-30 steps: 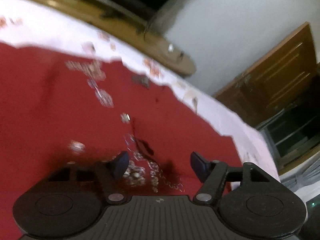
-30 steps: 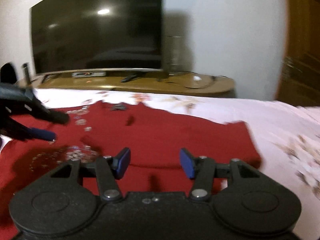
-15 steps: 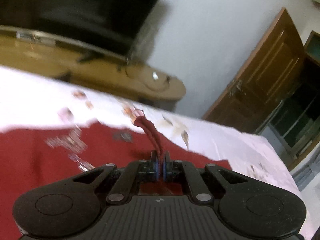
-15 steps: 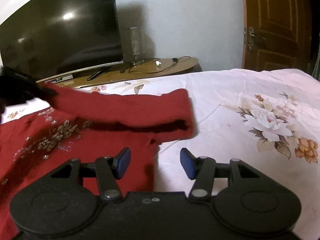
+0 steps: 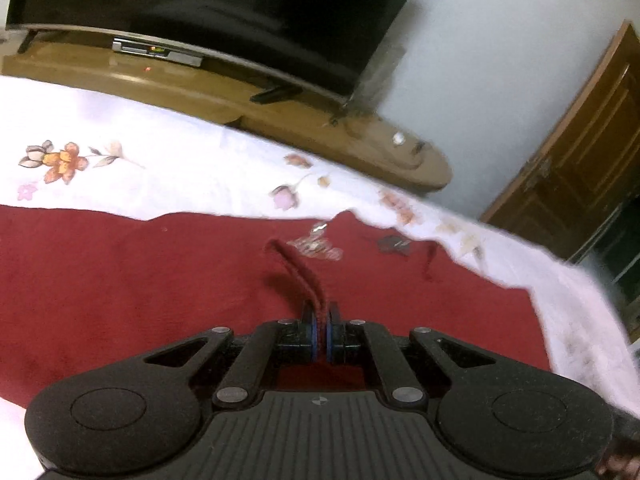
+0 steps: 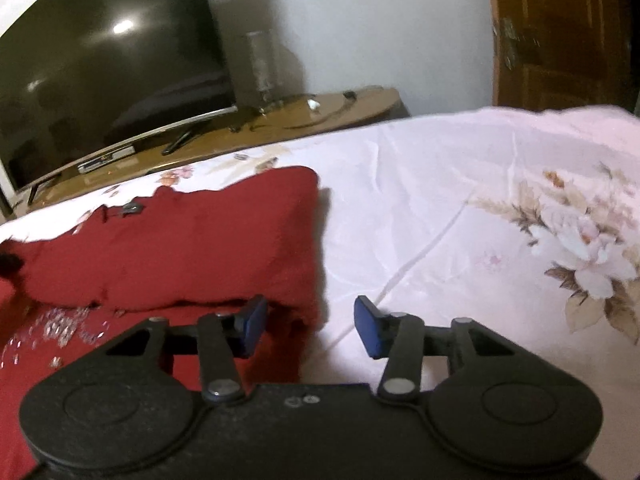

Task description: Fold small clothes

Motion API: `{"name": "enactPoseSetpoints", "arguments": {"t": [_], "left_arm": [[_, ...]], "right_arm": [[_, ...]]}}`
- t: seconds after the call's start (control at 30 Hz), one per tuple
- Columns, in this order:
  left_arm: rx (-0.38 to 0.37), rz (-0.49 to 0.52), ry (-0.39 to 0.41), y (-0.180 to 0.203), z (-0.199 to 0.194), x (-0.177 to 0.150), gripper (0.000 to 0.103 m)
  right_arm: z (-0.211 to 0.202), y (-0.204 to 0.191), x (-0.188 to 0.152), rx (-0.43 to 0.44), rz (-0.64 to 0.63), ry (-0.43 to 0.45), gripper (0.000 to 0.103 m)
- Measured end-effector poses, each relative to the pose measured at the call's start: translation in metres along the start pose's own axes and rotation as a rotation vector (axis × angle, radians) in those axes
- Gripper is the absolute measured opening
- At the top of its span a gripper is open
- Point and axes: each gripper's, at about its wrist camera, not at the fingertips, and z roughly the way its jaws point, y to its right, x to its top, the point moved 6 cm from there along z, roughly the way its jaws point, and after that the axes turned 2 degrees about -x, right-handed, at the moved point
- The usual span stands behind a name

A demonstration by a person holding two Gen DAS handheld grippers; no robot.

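Observation:
A dark red garment point(image 5: 120, 280) with sequin trim point(image 5: 316, 246) lies spread on the bed. My left gripper point(image 5: 321, 320) is shut on a raised ridge of its fabric point(image 5: 304, 272), which stands up from the pads. In the right wrist view the same garment point(image 6: 200, 240) has a layer folded over the sequinned part point(image 6: 60, 328). My right gripper point(image 6: 310, 326) hovers low at the garment's right edge. Its jaws are closing with that edge between them, and the blue pads point(image 6: 370, 332) do not press on the cloth.
The white floral bedsheet point(image 6: 440, 220) stretches to the right of the garment. Beyond the bed stand a wooden TV bench point(image 5: 280, 108) with a large dark television point(image 5: 200, 0). A brown wooden door point(image 6: 560, 32) is at the far right.
My left gripper shut on a pinch of red fabric and drew it up and across. The right gripper swung to the garment's right edge and sank, its jaws narrowing. A red layer now lies folded over.

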Motion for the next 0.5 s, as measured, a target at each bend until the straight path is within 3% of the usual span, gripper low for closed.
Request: {"name": "enactPoseSetpoints", "arguments": {"t": [0.1,0.23,0.3,0.33,0.37,0.4,0.43,0.5], "left_arm": [[0.040,0.028,-0.074,-0.010,0.021,-0.016,0.003],[0.023,0.006,-0.042,-0.014,0.021,-0.020,0.003],[0.028,0.010,-0.030,-0.011,0.018,-0.021,0.003],[0.032,0.014,-0.024,-0.011,0.017,-0.022,0.003],[0.036,0.018,-0.017,-0.010,0.015,-0.023,0.003],[0.038,0.016,-0.011,-0.010,0.014,-0.024,0.003],[0.035,0.011,-0.009,-0.011,0.013,-0.026,0.003],[0.026,0.020,-0.013,-0.013,0.013,-0.023,0.004]], "right_arm": [[0.010,0.008,-0.007,-0.036,0.006,-0.059,0.043],[-0.016,0.011,0.011,0.040,0.076,0.057,0.043],[-0.016,0.006,0.022,0.060,0.068,0.086,0.038],[-0.009,0.002,0.026,0.067,0.059,0.078,0.030],[0.001,-0.002,0.027,0.072,0.045,0.053,0.009],[0.016,-0.005,0.022,0.058,0.019,-0.002,0.002],[0.033,-0.003,0.014,0.007,-0.011,-0.073,0.003],[0.034,-0.002,0.014,0.004,-0.021,-0.060,0.004]]}}
